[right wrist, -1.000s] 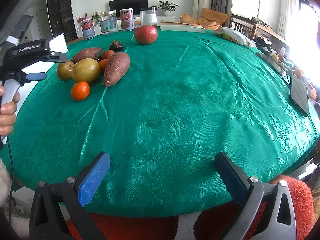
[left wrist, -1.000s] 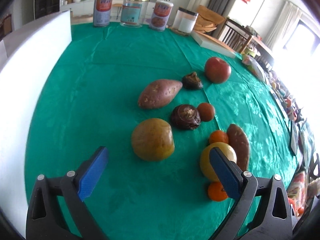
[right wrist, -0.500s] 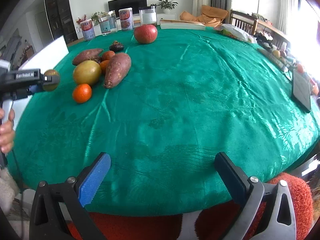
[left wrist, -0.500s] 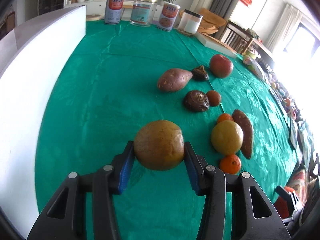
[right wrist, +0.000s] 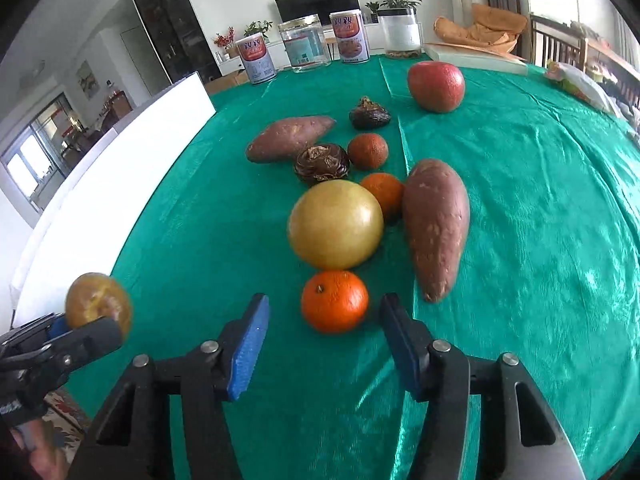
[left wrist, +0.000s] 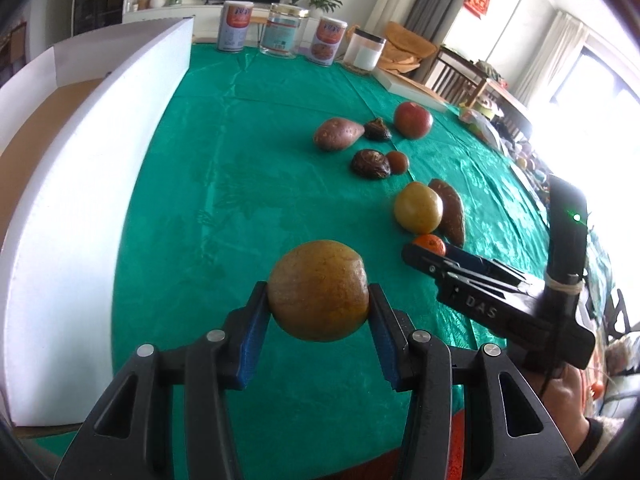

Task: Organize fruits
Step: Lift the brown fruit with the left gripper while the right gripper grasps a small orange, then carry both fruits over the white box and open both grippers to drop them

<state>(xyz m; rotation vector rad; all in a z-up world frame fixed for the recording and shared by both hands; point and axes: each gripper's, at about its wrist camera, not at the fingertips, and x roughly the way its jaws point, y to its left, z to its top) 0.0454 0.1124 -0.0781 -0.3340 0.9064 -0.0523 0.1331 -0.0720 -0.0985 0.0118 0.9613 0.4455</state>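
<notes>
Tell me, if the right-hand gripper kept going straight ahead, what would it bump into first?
Most likely the small orange, lying just ahead between the closing fingers of the right gripper, not yet touched. Behind it sits the yellow-green round fruit.

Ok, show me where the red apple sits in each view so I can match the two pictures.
Left wrist view: red apple upper right of centre, at the far end of the fruit cluster.
Right wrist view: red apple upper right, beyond the dark shrivelled fruit.
Shared landmark: the clear glass jar between two printed cans.

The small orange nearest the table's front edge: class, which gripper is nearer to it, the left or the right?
Right. The right gripper is closing around the small orange, pads either side but not touching. The left gripper is off to its left, holding a brownish-yellow fruit.
</notes>
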